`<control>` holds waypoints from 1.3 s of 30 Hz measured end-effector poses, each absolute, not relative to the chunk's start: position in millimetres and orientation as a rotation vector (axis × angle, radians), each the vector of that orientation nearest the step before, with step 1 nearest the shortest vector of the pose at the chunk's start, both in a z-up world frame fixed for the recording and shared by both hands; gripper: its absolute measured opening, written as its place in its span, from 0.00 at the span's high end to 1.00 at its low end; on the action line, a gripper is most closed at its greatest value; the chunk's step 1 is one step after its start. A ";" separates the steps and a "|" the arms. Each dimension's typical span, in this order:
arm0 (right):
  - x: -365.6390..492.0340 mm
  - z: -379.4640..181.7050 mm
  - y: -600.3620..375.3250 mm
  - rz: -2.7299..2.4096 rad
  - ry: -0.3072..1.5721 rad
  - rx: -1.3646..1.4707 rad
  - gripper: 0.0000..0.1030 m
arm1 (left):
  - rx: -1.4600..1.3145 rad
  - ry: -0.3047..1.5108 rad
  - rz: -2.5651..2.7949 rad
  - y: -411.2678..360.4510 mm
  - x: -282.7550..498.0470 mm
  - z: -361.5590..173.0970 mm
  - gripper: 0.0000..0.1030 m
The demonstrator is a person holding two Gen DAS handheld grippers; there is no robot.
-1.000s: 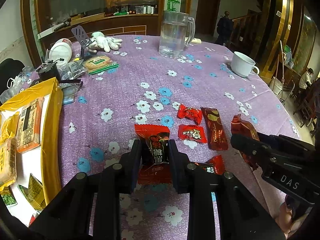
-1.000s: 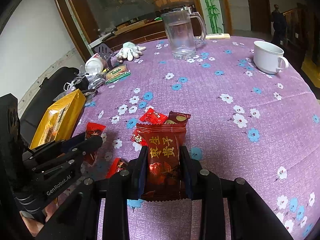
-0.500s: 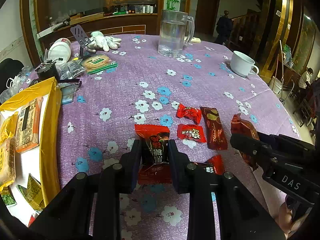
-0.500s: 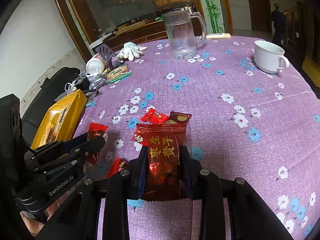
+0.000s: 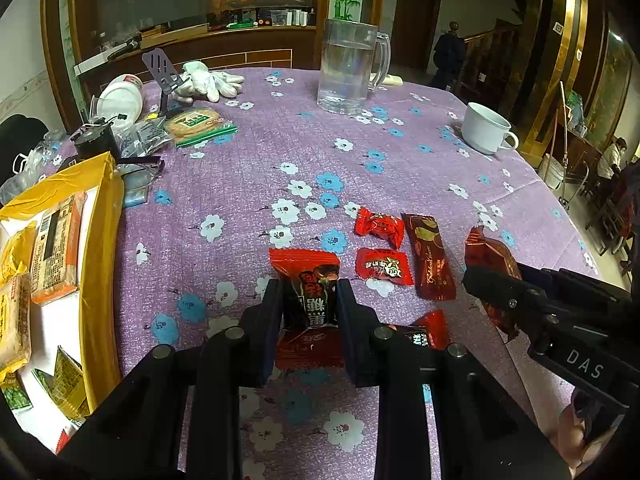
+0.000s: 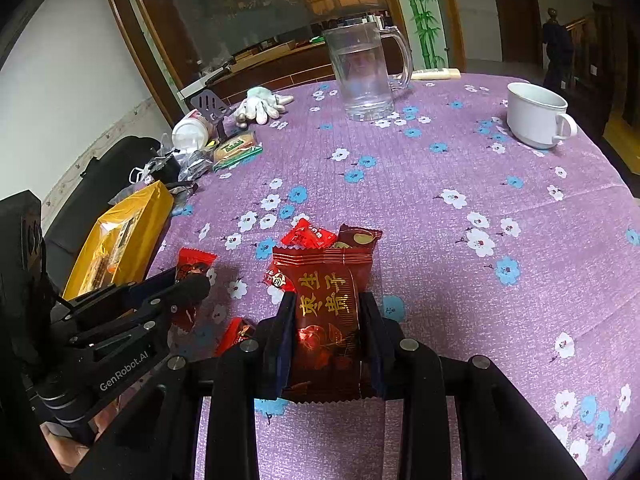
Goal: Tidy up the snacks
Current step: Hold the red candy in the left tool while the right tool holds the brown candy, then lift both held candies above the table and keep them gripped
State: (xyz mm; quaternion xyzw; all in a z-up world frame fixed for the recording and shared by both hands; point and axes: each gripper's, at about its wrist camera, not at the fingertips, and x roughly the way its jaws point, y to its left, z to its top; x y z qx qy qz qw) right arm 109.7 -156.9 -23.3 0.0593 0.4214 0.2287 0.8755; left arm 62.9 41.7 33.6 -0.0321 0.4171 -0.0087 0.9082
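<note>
My left gripper (image 5: 309, 300) is shut on a red and black candy packet (image 5: 310, 280) and holds it just above the purple cloth. My right gripper (image 6: 326, 312) is shut on a dark red snack packet (image 6: 326, 300) with gold characters; it also shows at the right of the left wrist view (image 5: 490, 258). Loose on the cloth lie two small red candies (image 5: 378, 222) (image 5: 384, 266), a brown bar (image 5: 430, 256) and another red packet (image 5: 424, 334) under my left fingers. A yellow box (image 5: 100, 248) with several snacks stands at the left.
A glass mug of water (image 5: 348, 68) stands at the back. A white cup (image 5: 484, 128) stands at the back right. A biscuit pack (image 5: 198, 122), white gloves (image 5: 208, 80), a white jar (image 5: 120, 100) and clutter lie at the back left.
Both gripper views have shifted only slightly. Each gripper still holds its packet.
</note>
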 end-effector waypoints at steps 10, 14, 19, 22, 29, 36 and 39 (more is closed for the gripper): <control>108.0 -21.4 -157.1 0.471 0.866 0.118 0.69 | -0.081 0.854 -0.020 45.7 61.7 36.8 0.77; 107.1 -18.8 -158.1 0.475 0.857 0.123 0.69 | -0.093 0.855 -0.016 49.0 62.8 36.4 0.77; 104.4 -14.6 -157.6 0.483 0.841 0.126 0.69 | -0.129 0.840 -0.001 60.5 62.6 39.8 0.77; 102.1 -12.3 -157.2 0.491 0.834 0.124 0.69 | -0.170 0.835 0.015 71.4 63.6 40.8 0.77; 93.3 -6.5 -150.7 0.511 0.803 0.097 0.69 | -0.188 0.810 0.031 75.2 61.5 44.1 0.77; 87.9 -3.6 -144.8 0.524 0.785 0.071 0.69 | -0.094 0.757 0.074 63.8 55.0 49.3 0.77; 87.1 -3.7 -145.1 0.522 0.783 0.070 0.69 | -0.053 0.735 0.089 58.3 52.7 51.3 0.77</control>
